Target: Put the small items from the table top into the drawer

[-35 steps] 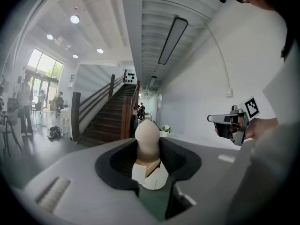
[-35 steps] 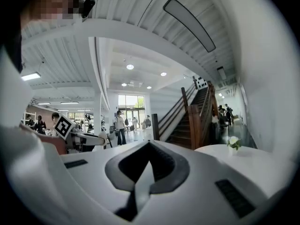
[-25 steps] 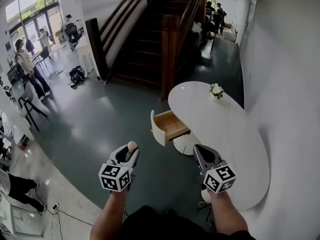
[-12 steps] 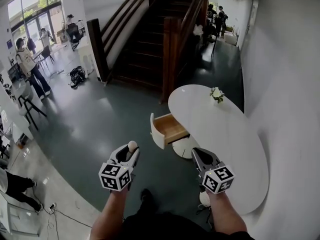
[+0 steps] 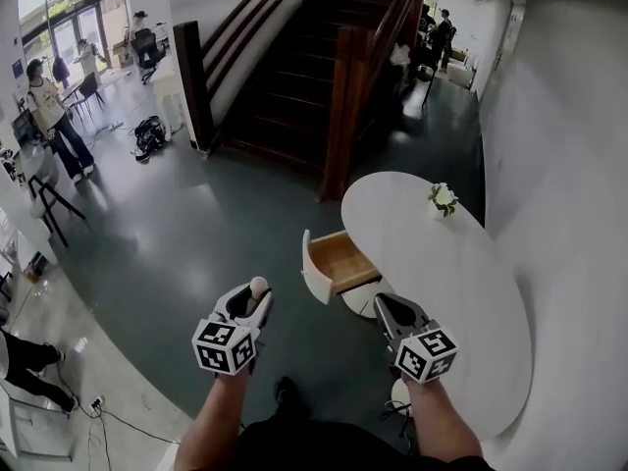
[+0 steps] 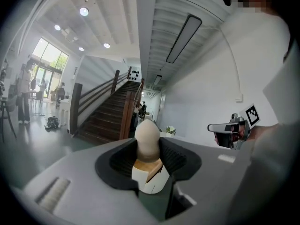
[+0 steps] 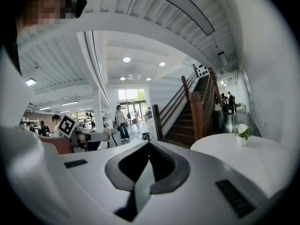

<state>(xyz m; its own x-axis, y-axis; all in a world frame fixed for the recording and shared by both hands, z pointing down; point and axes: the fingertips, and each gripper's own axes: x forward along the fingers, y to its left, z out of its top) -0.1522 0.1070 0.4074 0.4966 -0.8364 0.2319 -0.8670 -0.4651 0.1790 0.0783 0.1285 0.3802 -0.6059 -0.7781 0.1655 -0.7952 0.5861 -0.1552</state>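
Note:
My left gripper (image 5: 253,297) is shut on a small beige egg-shaped item (image 5: 258,286), held over the dark floor to the left of the table. In the left gripper view the egg (image 6: 147,135) stands upright between the jaws, with the open drawer (image 6: 143,167) showing beyond it. The drawer (image 5: 339,261) is pulled out from the white oval table (image 5: 461,292); its wooden inside looks empty. My right gripper (image 5: 385,307) is shut with nothing in it, near the table's front left edge. Its jaws (image 7: 149,165) meet in the right gripper view.
A small vase of white flowers (image 5: 444,198) stands at the table's far end. A dark wooden staircase (image 5: 294,57) rises behind. A white wall (image 5: 579,165) runs along the right. People and chairs (image 5: 49,126) are far left, with a dark bag (image 5: 149,137) on the floor.
The head view has shifted, so the table and drawer sit a little further right in it. Both grippers keep their places and states, and a shoe now shows at the bottom.

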